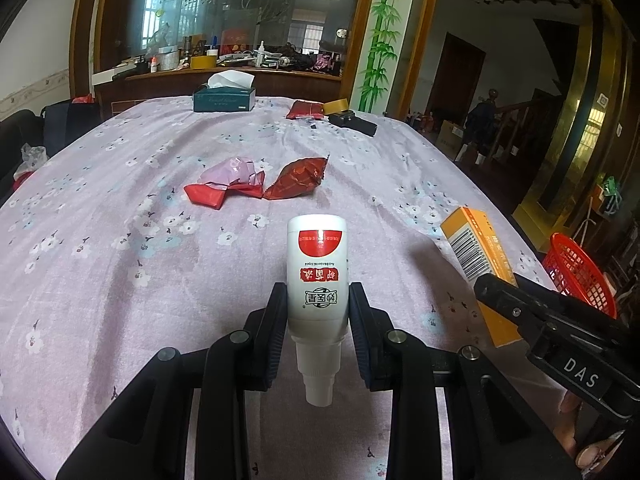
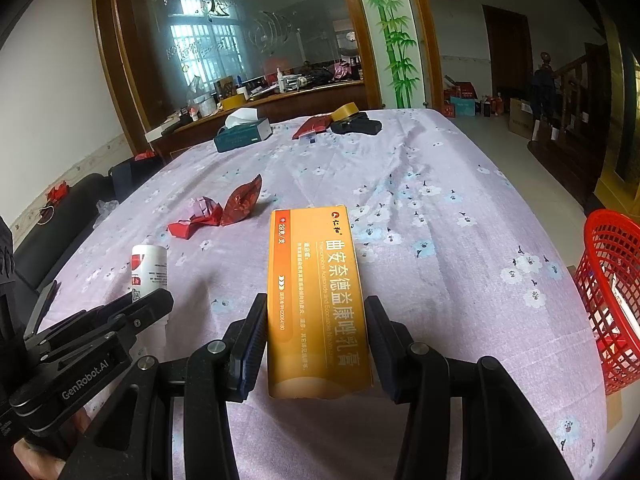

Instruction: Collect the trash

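The white bottle (image 1: pixel 317 276) is clamped between the left gripper's (image 1: pixel 318 300) jaws, cap end toward the hand. The orange box (image 2: pixel 316 300) sits gripped between the right gripper's (image 2: pixel 316 320) jaws. Both should travel to the red basket (image 2: pixel 612 280), off to the right of the right jaws; I'd keep the grips firm until over its rim. The basket's floor is cut off. Red wrappers (image 1: pixel 260 182) lie ahead on the tablecloth (image 1: pixel 120 208).

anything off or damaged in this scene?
Orange box in the right gripper has a crumpled near end. White bottle in the left gripper is held nozzle-first toward the camera, label reading upside down.
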Motion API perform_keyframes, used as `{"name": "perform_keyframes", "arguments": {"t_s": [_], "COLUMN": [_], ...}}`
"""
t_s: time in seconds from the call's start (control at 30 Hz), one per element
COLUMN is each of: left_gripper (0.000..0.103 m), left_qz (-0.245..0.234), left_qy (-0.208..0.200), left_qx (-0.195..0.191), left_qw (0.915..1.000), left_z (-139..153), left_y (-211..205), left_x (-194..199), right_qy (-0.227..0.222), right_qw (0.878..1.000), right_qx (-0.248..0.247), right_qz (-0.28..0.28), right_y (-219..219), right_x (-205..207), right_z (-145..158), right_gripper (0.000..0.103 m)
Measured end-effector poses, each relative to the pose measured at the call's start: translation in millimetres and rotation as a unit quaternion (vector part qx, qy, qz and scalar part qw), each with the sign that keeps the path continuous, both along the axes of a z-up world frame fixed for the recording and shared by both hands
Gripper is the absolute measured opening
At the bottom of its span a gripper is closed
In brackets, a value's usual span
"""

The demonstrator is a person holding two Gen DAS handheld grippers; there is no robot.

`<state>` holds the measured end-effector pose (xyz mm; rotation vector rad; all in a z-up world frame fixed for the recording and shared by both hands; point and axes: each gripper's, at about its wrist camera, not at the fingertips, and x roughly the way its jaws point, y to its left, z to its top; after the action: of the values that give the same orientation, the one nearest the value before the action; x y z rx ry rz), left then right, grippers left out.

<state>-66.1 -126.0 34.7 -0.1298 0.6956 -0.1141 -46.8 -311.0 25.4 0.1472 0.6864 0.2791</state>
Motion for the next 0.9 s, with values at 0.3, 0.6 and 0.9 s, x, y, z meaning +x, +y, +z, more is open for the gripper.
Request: {"name": "perform_keyframes", "arguments": {"t_s": [0.3,0.6,0.9], "left_gripper": [0.029,0.029,0.029], "left_qz": [-0.009,-0.021,-0.089], "left_qy": [0.01,0.019,0.008], "left_qx": [-0.014,-0.021,-0.021], "left_qw": [0.9998,0.9994,0.9958], "left_z": [-1.6,3.6,31.1], "left_y": [4.0,0.5,-41.0], "left_x": [4.1,3.7,1.3], "right_qy": [-0.005,0.003,-0.001], "right_qw": [1.0,1.0,0.996], "right_qx": [0.003,0.025,0.088], "right_qz": [0.001,0.003,-0.026], "right_y": [1.0,-11.3,-66.5], "right_x": [-0.7,-2.3,-18.5], "right_z": [1.6,3.2,28.4], "right_gripper": [0.051,0.051,0.051]}}
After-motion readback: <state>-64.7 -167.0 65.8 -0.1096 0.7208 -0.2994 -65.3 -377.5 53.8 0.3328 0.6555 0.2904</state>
